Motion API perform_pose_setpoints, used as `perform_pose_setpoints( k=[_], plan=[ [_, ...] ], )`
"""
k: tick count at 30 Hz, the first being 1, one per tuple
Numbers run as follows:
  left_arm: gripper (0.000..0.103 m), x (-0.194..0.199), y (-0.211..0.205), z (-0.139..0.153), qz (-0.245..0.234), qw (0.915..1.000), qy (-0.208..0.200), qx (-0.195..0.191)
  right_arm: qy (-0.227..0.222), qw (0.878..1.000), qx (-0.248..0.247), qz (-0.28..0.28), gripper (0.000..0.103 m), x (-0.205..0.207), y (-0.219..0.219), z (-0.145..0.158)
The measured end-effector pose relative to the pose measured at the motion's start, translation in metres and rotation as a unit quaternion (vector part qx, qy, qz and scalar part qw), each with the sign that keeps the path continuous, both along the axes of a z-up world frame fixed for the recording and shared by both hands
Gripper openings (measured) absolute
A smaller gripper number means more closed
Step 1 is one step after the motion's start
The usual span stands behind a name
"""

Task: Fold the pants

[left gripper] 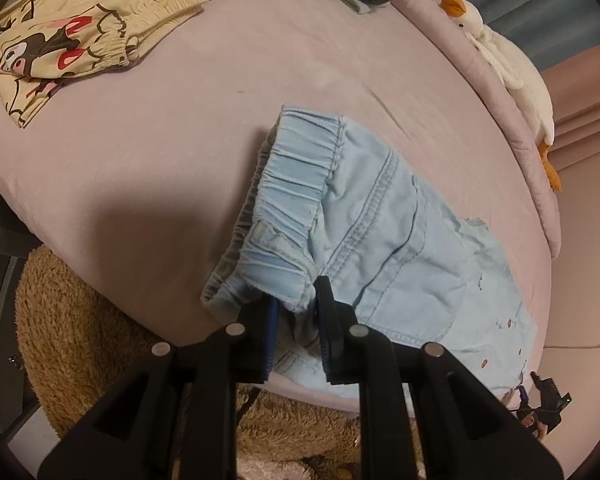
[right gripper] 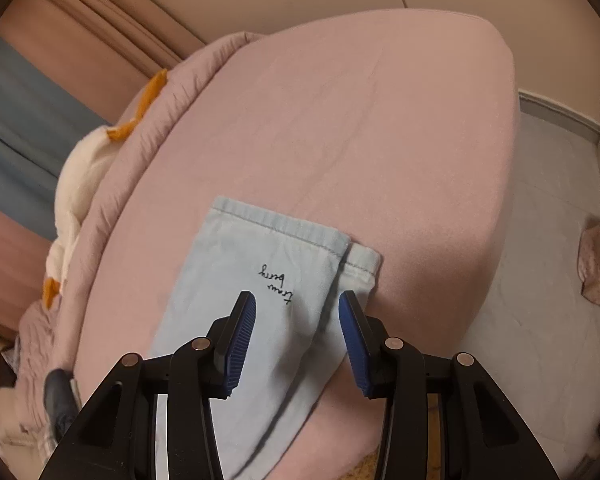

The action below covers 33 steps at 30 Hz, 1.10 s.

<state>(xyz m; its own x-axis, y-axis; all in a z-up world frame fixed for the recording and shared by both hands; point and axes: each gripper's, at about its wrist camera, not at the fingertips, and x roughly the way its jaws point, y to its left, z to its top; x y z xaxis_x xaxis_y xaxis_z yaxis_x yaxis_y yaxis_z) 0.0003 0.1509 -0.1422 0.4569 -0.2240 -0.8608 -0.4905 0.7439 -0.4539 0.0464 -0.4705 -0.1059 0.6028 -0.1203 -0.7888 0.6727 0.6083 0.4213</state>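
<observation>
Lying flat on the bed, pants being pinned at the waistband by left gripper, fingers narrow on the fabric, right gripper hovering over the leg hems, fingers wide and empty, probably releasing after smoothing.

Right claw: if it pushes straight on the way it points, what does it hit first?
Most likely the pale blue pant leg lying flat on the pink bed, directly between the open right claw; depth is unclear.
</observation>
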Motion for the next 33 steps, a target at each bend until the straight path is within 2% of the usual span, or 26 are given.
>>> perform_pose_setpoints(
  k=[2,3,4,6,8,10,13,15,18,21,25,29,33],
  plan=[
    [0.015,0.003,-0.001,-0.002,0.003,1.0000,-0.007,0.002,0.012,1.000,0.003,-0.003,0.042,0.006,-0.004,-0.008],
    [0.013,0.003,-0.001,-0.003,0.007,0.9999,-0.011,0.004,0.016,1.000,-0.001,-0.002,0.026,0.008,-0.004,-0.010],
    [0.012,0.002,-0.002,-0.002,0.011,0.9998,-0.013,0.007,0.023,1.000,-0.010,0.006,0.004,0.013,-0.004,-0.013],
    [0.011,-0.001,-0.004,0.007,0.013,0.9997,-0.018,0.012,0.030,0.999,-0.019,0.003,0.004,0.014,-0.002,-0.011],
    [0.011,-0.007,-0.004,0.021,0.002,0.9994,-0.032,0.015,0.010,0.999,-0.042,0.007,0.003,0.007,0.003,0.007],
    [0.012,-0.011,-0.003,0.030,-0.014,0.9990,-0.039,0.018,-0.013,0.999,-0.042,0.009,0.003,-0.001,0.004,0.022],
    [0.012,-0.013,-0.002,0.026,-0.023,0.9993,-0.027,0.013,-0.009,0.998,-0.062,0.010,0.003,-0.006,0.003,0.031],
    [0.013,-0.013,-0.003,0.012,-0.025,0.9996,-0.006,0.013,0.001,0.998,-0.059,0.013,0.003,-0.006,0.000,0.024],
    [0.015,-0.010,-0.009,-0.010,-0.038,0.9984,0.023,0.033,0.046,0.997,-0.058,0.009,0.003,-0.003,-0.004,-0.002],
    [0.017,-0.008,-0.013,-0.009,-0.044,0.9977,0.023,0.046,0.062,0.997,-0.047,0.003,0.003,-0.004,-0.007,-0.022],
    [0.018,-0.003,-0.009,-0.014,-0.036,0.9985,0.027,0.030,0.065,0.996,-0.056,0.000,0.003,-0.005,-0.006,-0.024],
    [0.018,-0.004,-0.011,-0.017,-0.033,0.9983,0.026,0.041,0.082,0.993,-0.085,0.007,0.003,-0.001,0.000,-0.024],
    [0.018,-0.005,-0.015,-0.019,-0.029,0.9982,0.021,0.047,0.088,0.992,-0.085,0.005,0.003,0.001,-0.004,-0.020]
  ],
)
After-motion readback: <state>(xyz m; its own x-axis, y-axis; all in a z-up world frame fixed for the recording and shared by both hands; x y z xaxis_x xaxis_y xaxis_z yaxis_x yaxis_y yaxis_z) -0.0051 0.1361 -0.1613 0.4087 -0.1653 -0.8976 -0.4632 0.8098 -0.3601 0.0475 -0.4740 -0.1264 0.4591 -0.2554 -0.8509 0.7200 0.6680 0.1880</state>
